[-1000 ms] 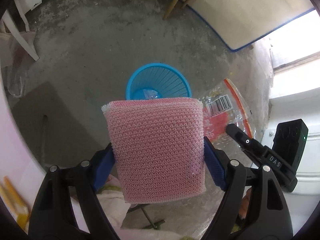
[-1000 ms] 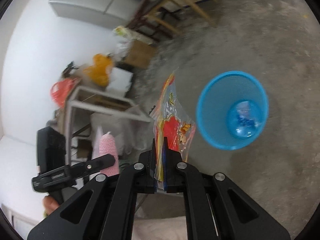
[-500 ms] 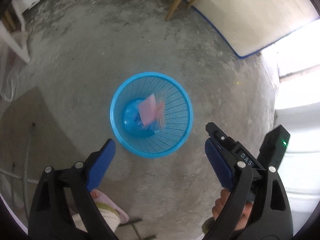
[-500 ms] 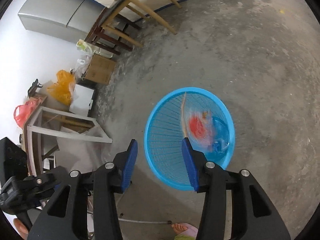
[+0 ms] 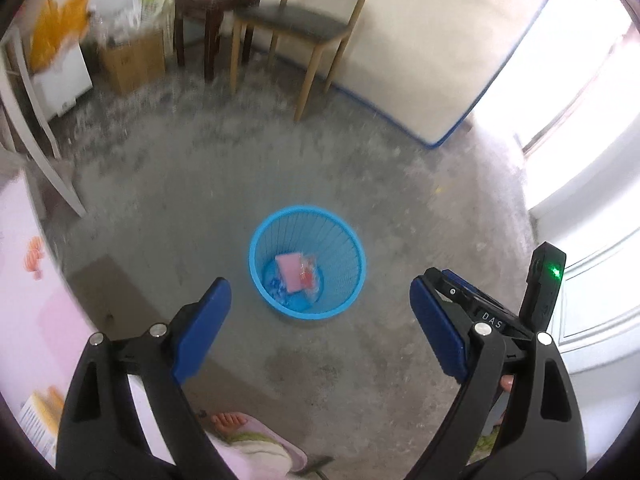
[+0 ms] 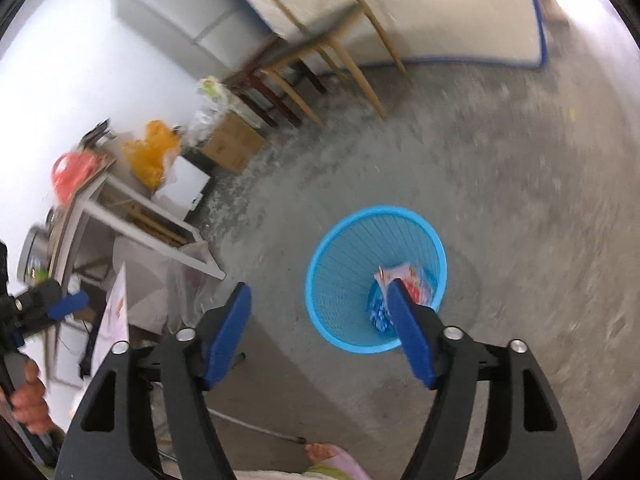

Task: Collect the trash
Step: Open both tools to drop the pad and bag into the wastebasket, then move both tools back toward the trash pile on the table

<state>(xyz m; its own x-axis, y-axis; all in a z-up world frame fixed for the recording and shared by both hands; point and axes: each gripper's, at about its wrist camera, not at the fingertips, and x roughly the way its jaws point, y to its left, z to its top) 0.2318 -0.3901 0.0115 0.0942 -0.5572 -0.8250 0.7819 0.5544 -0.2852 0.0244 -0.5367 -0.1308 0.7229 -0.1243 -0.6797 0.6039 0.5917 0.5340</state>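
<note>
A blue mesh waste basket (image 5: 344, 240) stands on the concrete floor; it also shows in the right wrist view (image 6: 340, 264). Inside it lie a pink sponge (image 5: 291, 271) and a red-printed plastic wrapper (image 5: 311, 276); the wrapper also shows in the right wrist view (image 6: 416, 284), over older blue trash. My left gripper (image 5: 320, 320) is open and empty, held high above and just short of the basket. My right gripper (image 6: 320, 320) is open and empty, with its right finger (image 6: 412, 332) overlapping the basket rim in view. The right gripper (image 5: 452, 280) also shows at the right of the left wrist view.
A wooden chair (image 5: 308, 20) and a dark stool (image 5: 212, 4) stand by the far wall beside a leaning mattress (image 5: 420, 40). A cardboard box (image 5: 132, 60), orange bag (image 5: 56, 36) and white frame (image 6: 152, 224) crowd the left. A pink table edge (image 5: 24, 280) is near left.
Both grippers let go: the pink sponge and the wrapper dropped into the basket. Both grippers then rose and tilted up, so the basket now looks smaller.
</note>
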